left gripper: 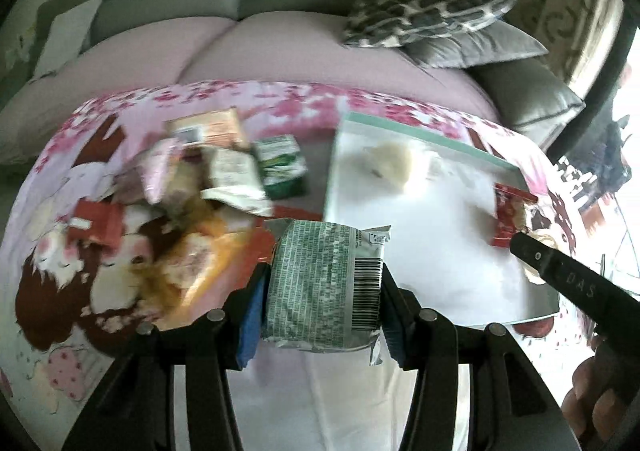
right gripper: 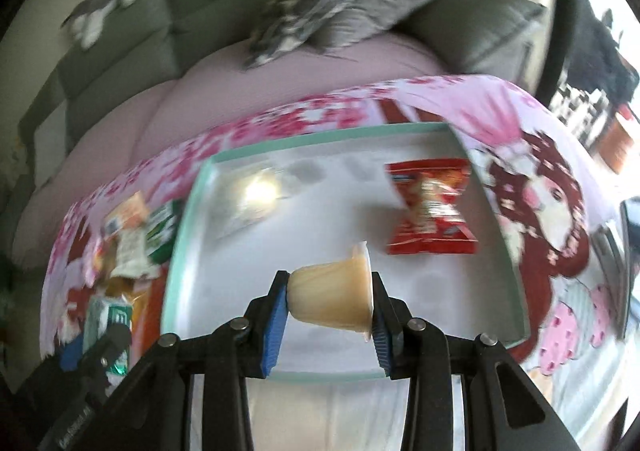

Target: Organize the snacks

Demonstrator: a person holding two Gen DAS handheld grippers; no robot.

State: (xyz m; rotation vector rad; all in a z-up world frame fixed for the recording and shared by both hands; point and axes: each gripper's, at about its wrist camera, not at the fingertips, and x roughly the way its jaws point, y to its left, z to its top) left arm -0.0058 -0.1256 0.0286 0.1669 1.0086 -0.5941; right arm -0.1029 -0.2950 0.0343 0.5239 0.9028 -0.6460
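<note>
A green snack packet (left gripper: 324,287) is clamped between the fingers of the left gripper (left gripper: 322,291), held above the patterned table (left gripper: 80,291) beside the tray (left gripper: 440,235). A pale pudding cup (right gripper: 330,301), lying sideways, is clamped by the right gripper (right gripper: 330,315) over the tray (right gripper: 192,219), near a red packet (right gripper: 430,207)

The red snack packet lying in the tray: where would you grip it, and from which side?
Judging by its shape, grip the red packet across its pinched middle, coming from above with one finger on each long side. It lies flat on the tray, apart from the other items, narrower at the waist than at its flared crimped ends, so closed fingers should seat there without sliding.
</note>
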